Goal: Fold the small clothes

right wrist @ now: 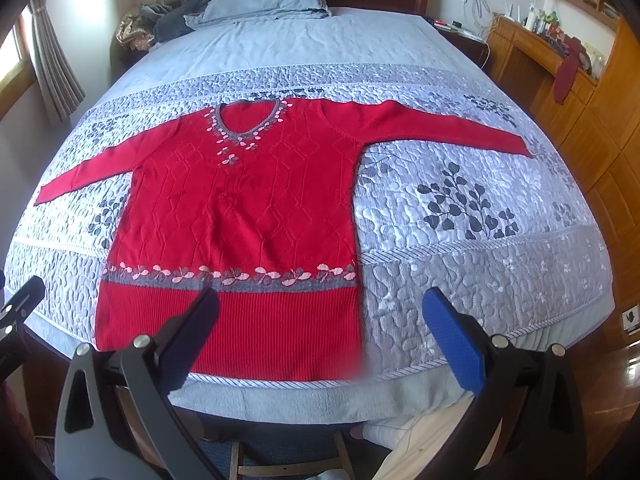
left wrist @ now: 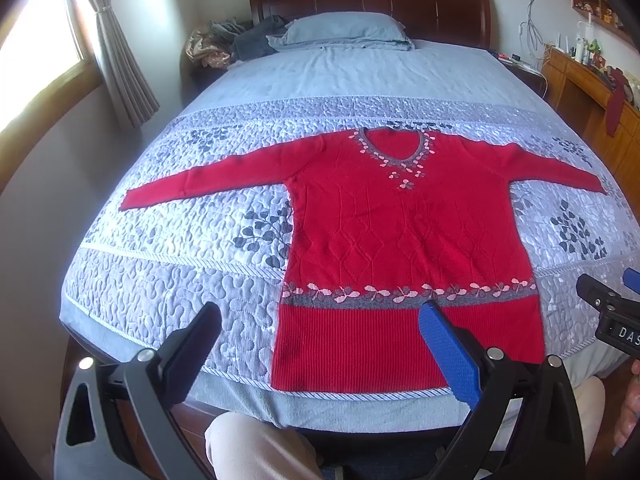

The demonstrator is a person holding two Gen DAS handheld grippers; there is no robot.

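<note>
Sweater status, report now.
Left gripper open, right gripper open, both empty. Sweater flat on quilt, sleeves spread, unfolded. Nothing on it.

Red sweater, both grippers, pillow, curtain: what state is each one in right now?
Red sweater: spread flat on the quilt, front up, both sleeves out, unfolded.
Left gripper: open, empty, above the sweater's hem.
Right gripper: open, empty, near the hem's right corner.
Pillow: lying flat by the headboard.
Curtain: tied back.
</note>
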